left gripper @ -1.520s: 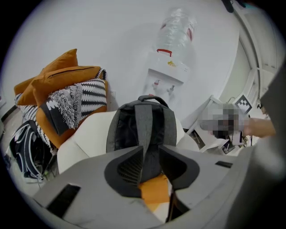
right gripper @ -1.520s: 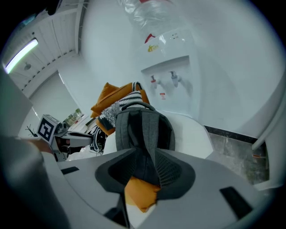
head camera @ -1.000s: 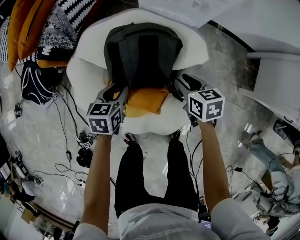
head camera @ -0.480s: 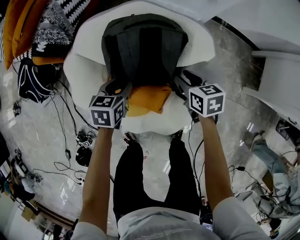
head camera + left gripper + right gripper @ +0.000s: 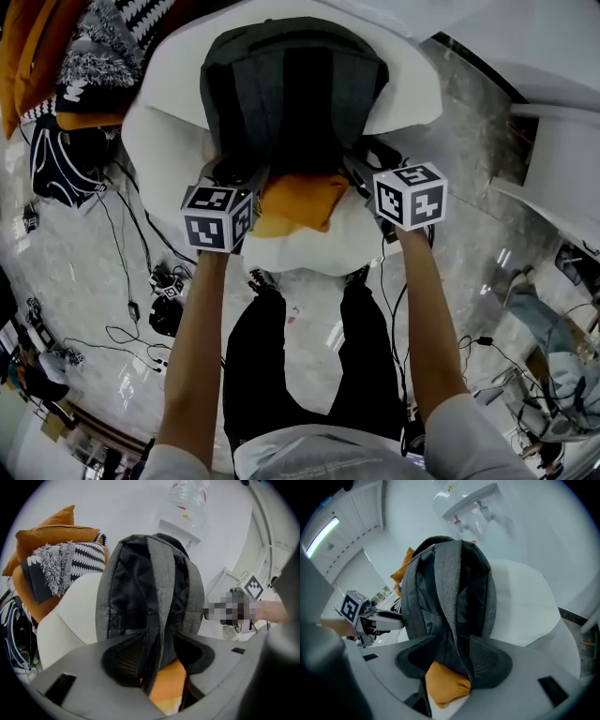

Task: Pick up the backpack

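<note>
Head view: the backpack (image 5: 292,94) stands upright on a white armchair (image 5: 403,89), straight ahead of both tools, its straps facing them. Over the last second the left hand-held gripper (image 5: 242,176) and the right hand-held gripper (image 5: 370,167) have sunk to the pack's lower end, one at each side of its base.

Left gripper view: the jaws are opening and stand wide, with the grey left strap (image 5: 161,611) running down between them. The pads do not clamp it.

Right gripper view: these jaws are also opening, wide around the right strap (image 5: 449,592), again without a visible pinch. An orange cushion (image 5: 443,686) lies just beneath them.

Neither tool therefore holds anything. The pack rests on the chair, unlifted, and closing on both straps appears to be the step still outstanding.
</note>
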A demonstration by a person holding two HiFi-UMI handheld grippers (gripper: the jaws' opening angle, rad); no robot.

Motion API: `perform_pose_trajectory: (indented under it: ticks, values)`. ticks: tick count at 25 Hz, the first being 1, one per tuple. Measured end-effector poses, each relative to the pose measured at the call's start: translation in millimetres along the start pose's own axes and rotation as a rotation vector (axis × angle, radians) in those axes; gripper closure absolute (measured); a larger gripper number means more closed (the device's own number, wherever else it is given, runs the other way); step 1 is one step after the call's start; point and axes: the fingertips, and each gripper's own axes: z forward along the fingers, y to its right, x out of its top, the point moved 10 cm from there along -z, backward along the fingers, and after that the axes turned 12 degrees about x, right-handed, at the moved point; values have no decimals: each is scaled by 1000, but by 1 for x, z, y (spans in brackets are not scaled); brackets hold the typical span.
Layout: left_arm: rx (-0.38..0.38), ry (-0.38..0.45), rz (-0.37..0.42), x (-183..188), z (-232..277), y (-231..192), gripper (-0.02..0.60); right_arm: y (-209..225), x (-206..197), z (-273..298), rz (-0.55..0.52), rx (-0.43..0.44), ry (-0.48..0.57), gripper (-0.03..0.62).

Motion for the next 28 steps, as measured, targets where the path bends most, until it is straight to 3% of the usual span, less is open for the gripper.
perform_pose_trajectory:
  ticks: [4, 9, 14, 21, 28]
  values:
    - [-5, 10, 1, -3, 8, 1, 356, 4, -4, 9, -11, -1, 0, 396]
    - [0, 4, 80, -5, 23, 5, 352, 12, -6, 22, -36, -5, 1, 396]
    - [-8, 12, 76, -8, 36, 6, 344, 17, -7, 37, -87, 6, -23, 396]
    - [5, 27, 119, -13, 50, 9, 344, 21, -14, 55, -87, 5, -5, 396]
    - [3, 56, 110, -7, 59, 11, 342, 19, -9, 63, -87, -2, 29, 398]
